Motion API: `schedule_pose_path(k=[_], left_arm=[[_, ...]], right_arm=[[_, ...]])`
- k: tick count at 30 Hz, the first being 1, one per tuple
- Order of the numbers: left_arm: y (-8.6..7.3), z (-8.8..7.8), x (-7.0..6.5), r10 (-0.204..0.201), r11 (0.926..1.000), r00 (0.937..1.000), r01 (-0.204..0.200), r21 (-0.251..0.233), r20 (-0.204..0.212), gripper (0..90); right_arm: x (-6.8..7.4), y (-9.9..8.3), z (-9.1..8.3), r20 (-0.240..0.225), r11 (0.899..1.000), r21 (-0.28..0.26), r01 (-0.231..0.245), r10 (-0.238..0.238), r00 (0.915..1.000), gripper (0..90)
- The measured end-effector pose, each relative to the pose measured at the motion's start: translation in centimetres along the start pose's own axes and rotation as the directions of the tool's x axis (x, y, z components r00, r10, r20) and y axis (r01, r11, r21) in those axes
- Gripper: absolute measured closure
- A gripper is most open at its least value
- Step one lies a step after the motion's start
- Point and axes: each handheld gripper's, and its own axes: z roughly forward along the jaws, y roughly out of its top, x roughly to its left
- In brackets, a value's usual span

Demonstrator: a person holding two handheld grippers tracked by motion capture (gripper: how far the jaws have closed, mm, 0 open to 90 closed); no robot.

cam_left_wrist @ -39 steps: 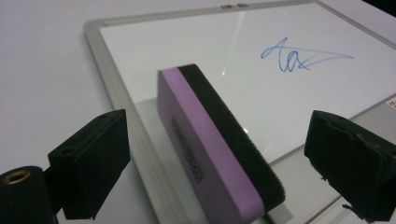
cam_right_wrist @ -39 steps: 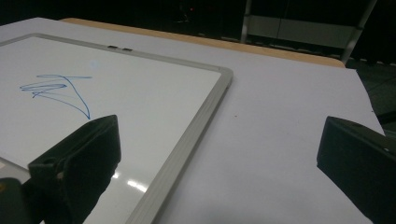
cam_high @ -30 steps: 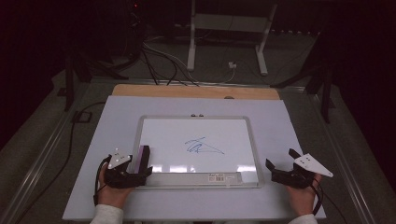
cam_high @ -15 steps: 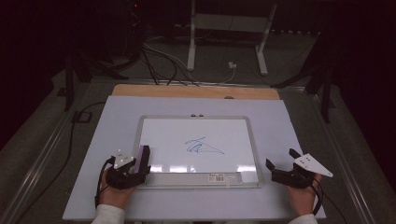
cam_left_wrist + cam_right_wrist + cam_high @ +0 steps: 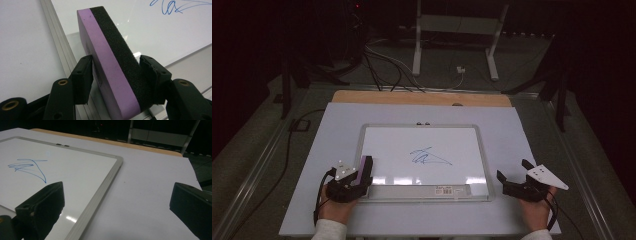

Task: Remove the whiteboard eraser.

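Observation:
A purple eraser with a black felt face (image 5: 366,167) (image 5: 110,62) stands on edge at the near left corner of the whiteboard (image 5: 452,142) (image 5: 155,32) (image 5: 75,172). My left gripper (image 5: 362,175) (image 5: 115,73) has just been closing and is now shut on the eraser, one pad on the purple side and one on the felt. A blue scribble (image 5: 428,156) (image 5: 175,6) (image 5: 27,167) marks the board's middle. My right gripper (image 5: 513,170) (image 5: 117,195) rests open beside the board's near right corner, with nothing between its jaws.
The board lies on a white mat (image 5: 337,130) over a wooden tabletop (image 5: 422,98). A barcode label (image 5: 446,189) sits on the board's near frame. Beyond the table are white stand legs (image 5: 417,50) and cables (image 5: 382,65) on the floor.
The left gripper's jaws have closed in around the eraser. Both hands stay where they were, and the right gripper looks the same.

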Motion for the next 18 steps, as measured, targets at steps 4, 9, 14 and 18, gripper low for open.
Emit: schedule_pose_path(k=[4, 9, 14, 18], left_arm=[[-0.06, -0.14, 0.1, -0.003, 1.0, 1.0, 0.003, -0.005, -0.008, 50.4], [-0.08, -0.35, 0.22, -0.013, 0.9999, 0.9996, 0.013, -0.004, -0.027, 55.6], [0.04, -0.6, 0.35, -0.026, 0.9996, 0.9991, 0.026, -0.01, -0.034, 63.6], [0.11, -0.59, 0.24, -0.022, 0.9997, 0.999, 0.021, -0.006, -0.039, 64.1]], right_arm=[[0.02, 0.01, -0.01, 0.0, 1.0, 0.0, 0.002, -0.002, 1.0, 0.1], [0.04, 0.01, -0.02, -0.001, 1.0, 0.0, 0.002, -0.002, 1.0, 0.1], [0.05, 0.02, -0.02, -0.001, 1.0, -0.001, 0.003, -0.003, 1.0, 0.1], [0.02, 0.01, -0.03, 0.0, 1.0, -0.001, 0.002, -0.002, 1.0, 0.1]])
